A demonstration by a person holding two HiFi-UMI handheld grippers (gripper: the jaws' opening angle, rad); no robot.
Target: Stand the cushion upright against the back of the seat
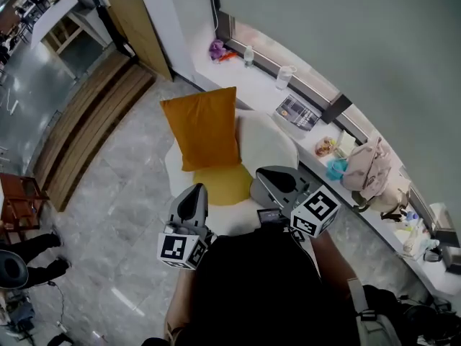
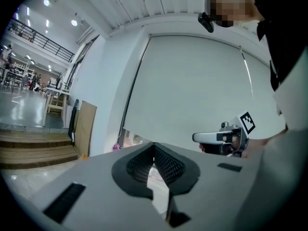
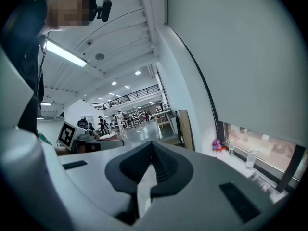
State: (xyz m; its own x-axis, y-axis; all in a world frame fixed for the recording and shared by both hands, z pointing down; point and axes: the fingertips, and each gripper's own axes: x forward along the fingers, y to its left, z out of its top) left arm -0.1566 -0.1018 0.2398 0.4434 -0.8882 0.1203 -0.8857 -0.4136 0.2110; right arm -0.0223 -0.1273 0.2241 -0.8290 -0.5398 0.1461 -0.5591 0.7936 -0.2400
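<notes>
Long white table [image 1: 253, 86] under the window on the right, small purple thing [image 1: 216, 48] at its far end, clear bottle [image 1: 248, 55], glass [image 1: 285, 76], magazine [image 1: 297, 112] midway, teal bowl [image 1: 336, 169] and beige bag [image 1: 367, 166] nearer, wooden board [image 1: 137, 31] leaning on the far wall, wooden steps [image 1: 86, 121] left, grey floor [image 1: 122, 222]

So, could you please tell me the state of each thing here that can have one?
Orange cushion: upright, leaning on the back of the seat.
Yellow cushion: flat on the seat.
Left gripper: shut, empty.
Right gripper: shut, empty.
Glass: upright on the sill.
</notes>
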